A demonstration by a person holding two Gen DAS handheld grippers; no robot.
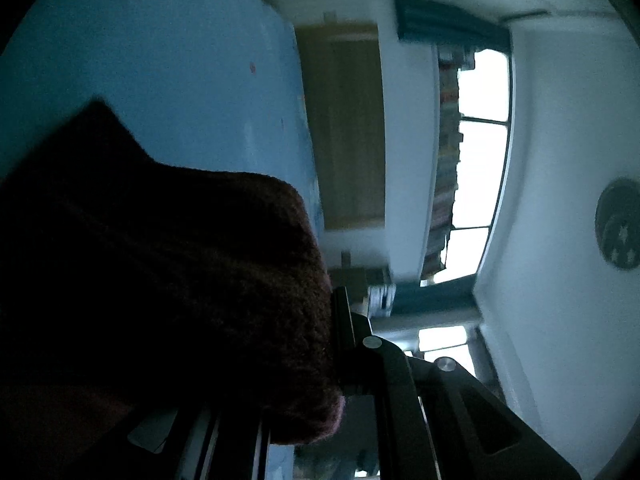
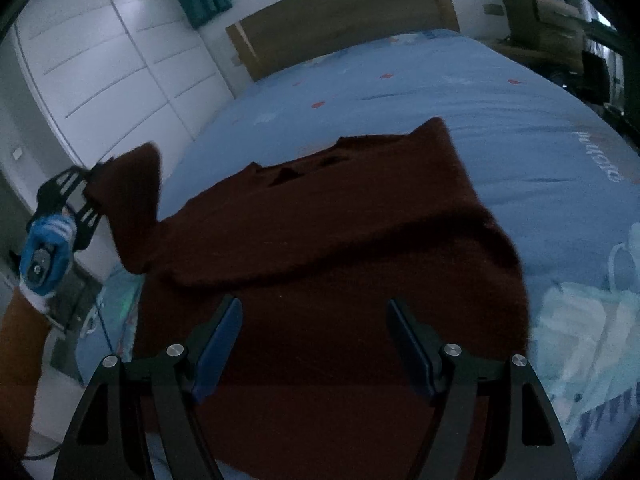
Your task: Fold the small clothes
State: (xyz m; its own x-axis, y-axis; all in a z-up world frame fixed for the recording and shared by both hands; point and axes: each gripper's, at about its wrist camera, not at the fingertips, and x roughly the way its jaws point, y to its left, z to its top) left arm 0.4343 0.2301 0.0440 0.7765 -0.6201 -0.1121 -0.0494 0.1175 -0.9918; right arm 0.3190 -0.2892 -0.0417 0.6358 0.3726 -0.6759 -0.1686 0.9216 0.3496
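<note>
A dark maroon knitted sweater point(image 2: 328, 240) lies spread on the blue bedsheet point(image 2: 440, 92). My left gripper point(image 2: 94, 184) is at the far left of the right wrist view, shut on a sleeve of the sweater point(image 2: 134, 200) and lifting it off the bed. In the left wrist view that sleeve point(image 1: 168, 280) drapes over the fingers and hides the tips. My right gripper point(image 2: 314, 312) is open and empty, hovering just above the sweater's near hem.
A wooden headboard point(image 2: 344, 12) stands at the bed's far end. White wardrobe doors point(image 2: 100, 68) line the left side. Boxes and shelves point(image 2: 552, 12) are at the back right. A pale printed patch point(image 2: 592, 340) is on the sheet at right.
</note>
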